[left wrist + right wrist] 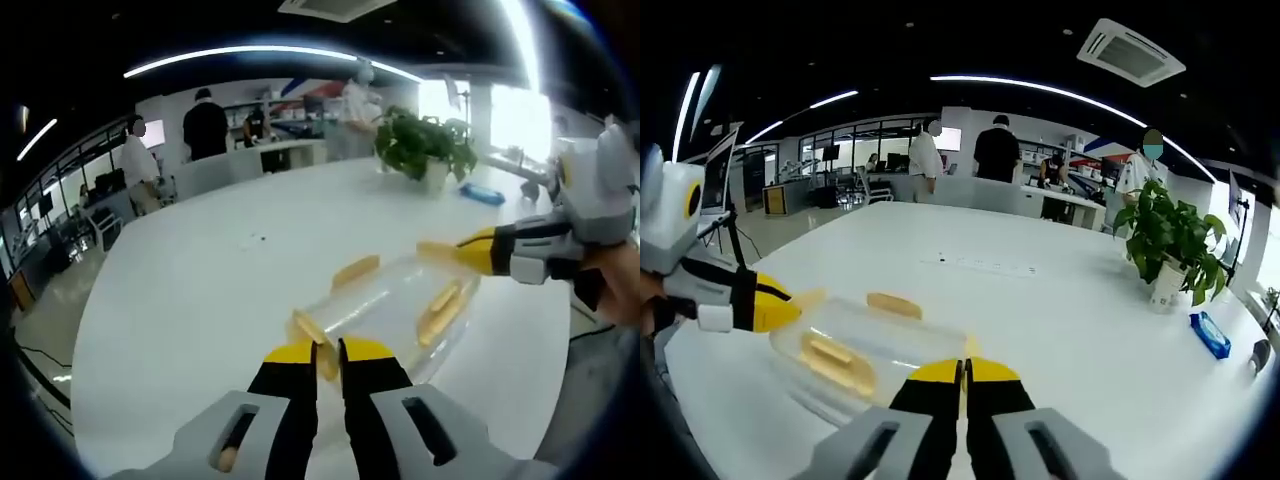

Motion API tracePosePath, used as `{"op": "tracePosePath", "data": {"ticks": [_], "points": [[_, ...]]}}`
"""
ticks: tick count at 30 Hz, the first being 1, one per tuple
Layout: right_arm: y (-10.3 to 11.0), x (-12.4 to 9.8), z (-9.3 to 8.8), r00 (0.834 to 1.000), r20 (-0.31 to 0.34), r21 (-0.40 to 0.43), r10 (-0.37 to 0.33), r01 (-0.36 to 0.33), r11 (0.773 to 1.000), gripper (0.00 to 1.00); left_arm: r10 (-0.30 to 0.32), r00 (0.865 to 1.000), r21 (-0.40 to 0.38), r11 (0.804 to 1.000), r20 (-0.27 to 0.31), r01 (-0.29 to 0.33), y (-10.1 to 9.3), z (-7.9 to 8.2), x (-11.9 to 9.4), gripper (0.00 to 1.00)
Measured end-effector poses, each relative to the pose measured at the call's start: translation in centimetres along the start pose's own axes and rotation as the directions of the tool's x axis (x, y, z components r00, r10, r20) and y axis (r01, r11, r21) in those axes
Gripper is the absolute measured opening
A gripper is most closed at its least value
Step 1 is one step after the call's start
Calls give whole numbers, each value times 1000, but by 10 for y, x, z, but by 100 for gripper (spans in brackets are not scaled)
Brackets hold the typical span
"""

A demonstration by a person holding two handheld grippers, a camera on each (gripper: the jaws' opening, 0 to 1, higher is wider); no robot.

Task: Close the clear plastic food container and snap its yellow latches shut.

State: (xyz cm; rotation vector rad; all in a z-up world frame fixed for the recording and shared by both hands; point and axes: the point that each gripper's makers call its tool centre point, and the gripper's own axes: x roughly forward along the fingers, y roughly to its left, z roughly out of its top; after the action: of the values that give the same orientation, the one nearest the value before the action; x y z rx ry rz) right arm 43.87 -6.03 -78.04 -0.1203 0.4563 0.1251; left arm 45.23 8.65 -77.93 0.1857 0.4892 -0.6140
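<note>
I had both tongs pressed together, left tongs (328,352) and right tongs (963,371) pinching opposite end latches of the container (395,305) to steady it on the tabletop (200,290).

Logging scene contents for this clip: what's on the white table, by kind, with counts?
Clear food container: 1
Yellow latches in view on it: 4
Potted plant: 1
Blue packet: 1
Grippers: 2, left gripper and right gripper, each at a latch end
Total: 9
</note>
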Motion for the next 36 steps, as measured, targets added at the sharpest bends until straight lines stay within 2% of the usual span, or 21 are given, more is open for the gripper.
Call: {"op": "tracePosePath", "data": {"ticks": [6,11,14,17,26,33,36], "points": [[1,-3,-7,1000,-12,-2,6,-6,1000,0,6,1000,-8,1000,-12,-6,-4,-7,-5,4],[2,-6,-19,999,-38,4,14,-13,1000,0,7,999,-32,999,-41,-8,-7,-20,-9,3],[2,-8,-21,999,-40,0,14,-14,1000,0,15,999,-31,999,-47,-16,-9,-25,-14,1],[2,-7,-20,999,-41,2,18,-18,1000,0,9,999,-54,998,-42,-11,-9,-25,-16,1],[5,-8,-14,999,-28,-16,23,-24,1000,0,14,999,-47,999,-33,-16,-7,-20,-20,1],[8,-9,-17,999,-33,-25,30,-31,999,0,13,998,-42,999,-54,-15,-8,-25,-24,1],[12,-10,-22,998,-40,-34,39,-40,999,0,12,997,-50,999,-80,-16,-9,-33,-26,1]]}}
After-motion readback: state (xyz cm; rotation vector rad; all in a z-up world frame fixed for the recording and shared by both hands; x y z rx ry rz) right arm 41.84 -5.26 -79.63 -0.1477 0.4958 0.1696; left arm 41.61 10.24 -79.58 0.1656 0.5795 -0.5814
